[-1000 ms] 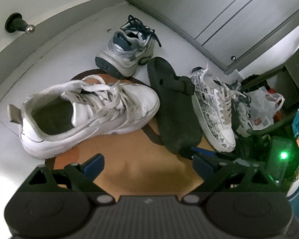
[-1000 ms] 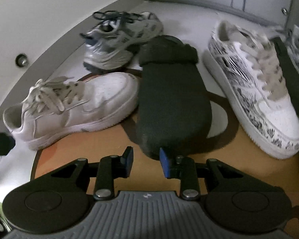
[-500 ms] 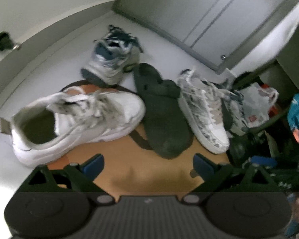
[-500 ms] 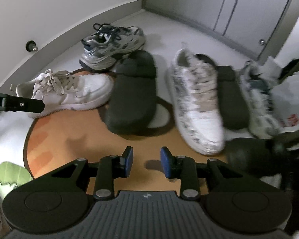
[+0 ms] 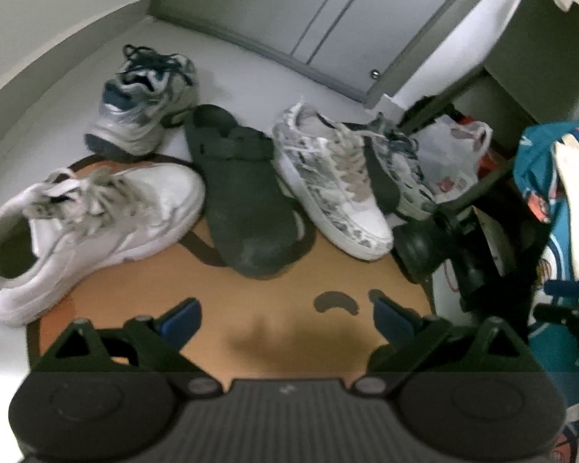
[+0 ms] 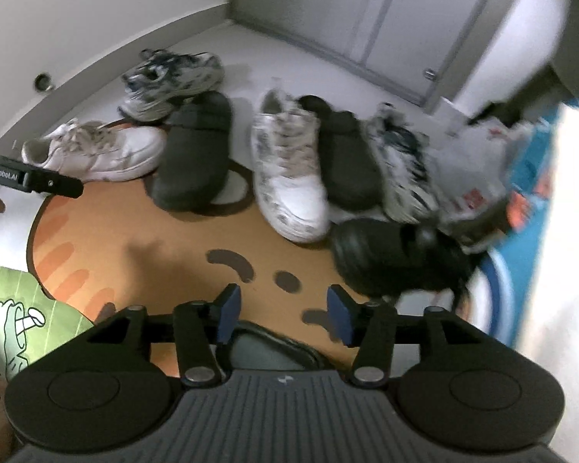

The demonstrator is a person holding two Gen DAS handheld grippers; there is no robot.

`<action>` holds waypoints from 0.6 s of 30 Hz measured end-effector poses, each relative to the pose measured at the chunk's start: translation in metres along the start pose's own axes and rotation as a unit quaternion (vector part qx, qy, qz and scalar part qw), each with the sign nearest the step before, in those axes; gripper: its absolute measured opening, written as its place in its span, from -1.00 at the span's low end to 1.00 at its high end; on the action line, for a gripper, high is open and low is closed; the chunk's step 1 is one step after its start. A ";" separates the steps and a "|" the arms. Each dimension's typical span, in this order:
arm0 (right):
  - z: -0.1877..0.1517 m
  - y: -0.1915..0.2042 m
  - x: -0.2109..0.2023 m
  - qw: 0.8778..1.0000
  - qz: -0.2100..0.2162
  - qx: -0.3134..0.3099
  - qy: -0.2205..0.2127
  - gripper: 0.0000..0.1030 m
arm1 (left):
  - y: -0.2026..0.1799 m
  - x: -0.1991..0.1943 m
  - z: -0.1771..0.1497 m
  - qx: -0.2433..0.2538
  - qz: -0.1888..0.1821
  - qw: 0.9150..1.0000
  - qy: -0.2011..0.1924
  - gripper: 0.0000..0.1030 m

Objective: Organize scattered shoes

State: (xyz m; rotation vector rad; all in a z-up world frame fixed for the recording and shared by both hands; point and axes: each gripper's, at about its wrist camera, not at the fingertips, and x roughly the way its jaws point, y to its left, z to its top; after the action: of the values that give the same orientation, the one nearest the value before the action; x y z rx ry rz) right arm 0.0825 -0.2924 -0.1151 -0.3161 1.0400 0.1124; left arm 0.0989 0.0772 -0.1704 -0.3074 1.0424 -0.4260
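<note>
Left claw [image 5: 285, 318] and right claw [image 6: 283, 310] both spread wide, empty, angled downward.

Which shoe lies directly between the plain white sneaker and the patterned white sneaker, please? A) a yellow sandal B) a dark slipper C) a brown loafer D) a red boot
B: a dark slipper lies between the plain white sneaker and the patterned white sneaker, its toe end on the orange mat.
</note>
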 end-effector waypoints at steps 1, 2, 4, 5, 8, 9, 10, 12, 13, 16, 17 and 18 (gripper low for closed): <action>-0.004 -0.004 -0.004 1.000 -0.004 0.003 -0.002 0.29 | -0.004 0.001 0.000 0.003 -0.002 1.000 0.002 0.89; -0.007 -0.006 -0.007 1.000 -0.005 0.005 -0.007 0.39 | -0.008 0.002 -0.001 0.006 -0.004 1.000 0.003 0.89; -0.012 -0.010 -0.012 1.000 -0.007 0.009 -0.016 0.55 | -0.020 0.007 -0.004 0.014 -0.009 1.000 0.012 0.89; -0.015 -0.012 -0.014 1.000 -0.008 0.011 -0.021 0.62 | -0.027 0.011 -0.005 0.020 -0.013 1.000 0.020 0.89; -0.022 -0.015 -0.018 0.999 -0.008 0.014 -0.028 0.66 | -0.048 0.020 -0.007 0.042 -0.022 0.998 0.043 0.89; -0.022 -0.014 -0.018 1.000 -0.007 0.012 -0.025 0.66 | -0.057 0.024 -0.007 0.053 -0.023 0.997 0.049 0.89; -0.023 -0.012 -0.019 1.000 -0.004 0.005 -0.018 0.66 | -0.065 0.028 -0.010 0.062 -0.027 0.996 0.054 0.89; -0.023 -0.007 -0.022 1.000 0.006 -0.027 -0.004 0.66 | -0.080 0.036 -0.015 0.081 -0.035 0.994 0.063 0.89; -0.023 -0.006 -0.023 0.999 0.010 -0.032 -0.002 0.67 | -0.088 0.041 -0.018 0.090 -0.039 0.993 0.068 0.89; -0.024 -0.002 -0.019 0.998 0.024 -0.049 0.020 0.68 | -0.111 0.053 -0.026 0.117 -0.051 0.988 0.081 0.89; -0.026 0.002 -0.016 0.997 0.029 -0.065 0.032 0.68 | -0.116 0.056 -0.030 0.124 -0.058 0.987 0.084 0.88; -0.028 0.007 -0.015 0.995 0.035 -0.084 0.041 0.68 | -0.120 0.058 -0.034 0.131 -0.066 0.985 0.086 0.87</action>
State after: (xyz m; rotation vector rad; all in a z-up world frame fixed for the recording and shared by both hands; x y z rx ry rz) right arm 0.0499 -0.2939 -0.1171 -0.4405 1.1263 0.2521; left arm 0.0714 -0.0572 -0.1776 -0.1057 1.1233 -0.7112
